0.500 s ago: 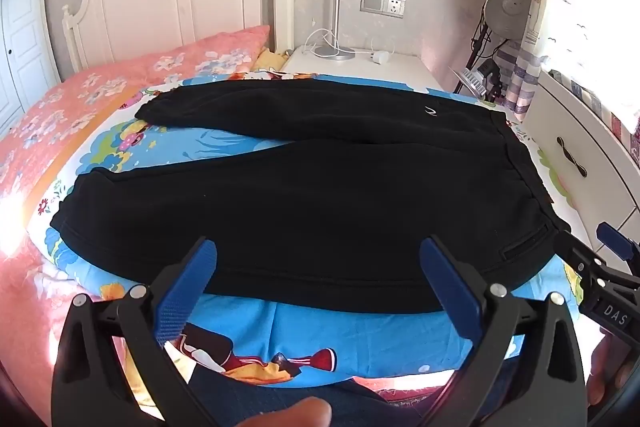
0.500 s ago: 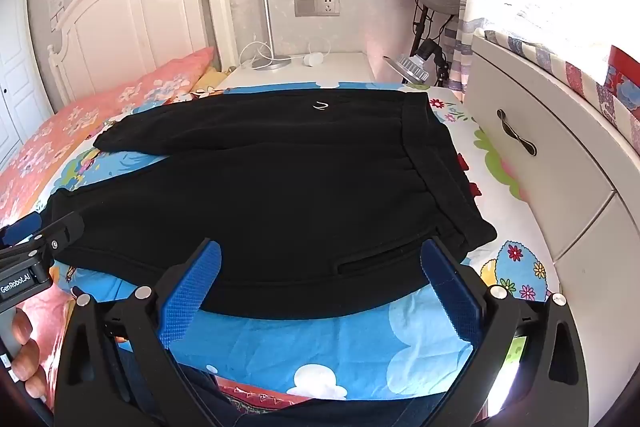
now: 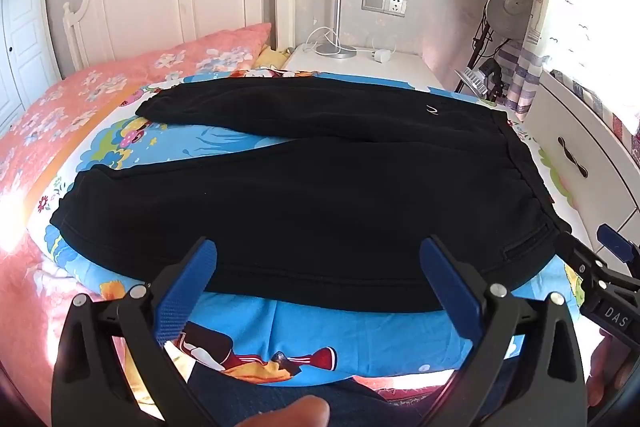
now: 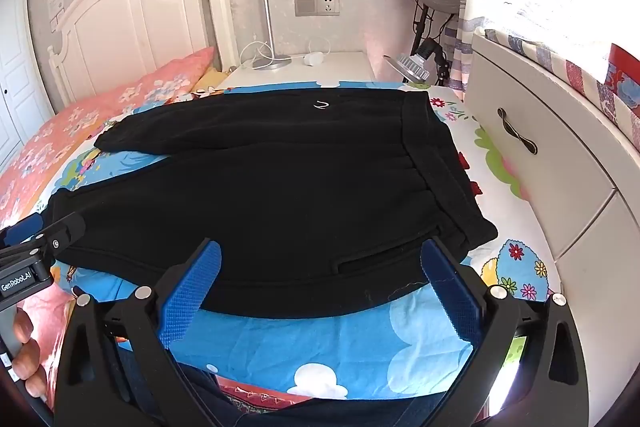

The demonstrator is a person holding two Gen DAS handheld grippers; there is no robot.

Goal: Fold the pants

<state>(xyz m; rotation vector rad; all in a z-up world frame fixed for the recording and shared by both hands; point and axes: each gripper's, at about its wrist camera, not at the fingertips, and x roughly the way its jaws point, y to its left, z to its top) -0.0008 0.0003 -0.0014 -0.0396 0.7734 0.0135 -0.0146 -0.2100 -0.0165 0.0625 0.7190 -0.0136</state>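
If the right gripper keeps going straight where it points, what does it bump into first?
Most likely the black pants. The right gripper is open and angled down at their near edge, by the pocket slit close to the waistband. Depth is hard to judge, so it might touch the blue sheet first.

bed [image 3: 100, 115]: cartoon sheet [image 3: 304, 331] | on it: black pants [image 3: 320, 203] flat, pink pillow [image 3: 208, 55]

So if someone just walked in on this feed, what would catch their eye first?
The black pants, spread flat across the bright cartoon bedsheet, with the waistband toward the window side and both legs reaching toward the pink pillow. Next, the two open grippers, left gripper and right gripper, hovering at the near edge with nothing between their blue pads.
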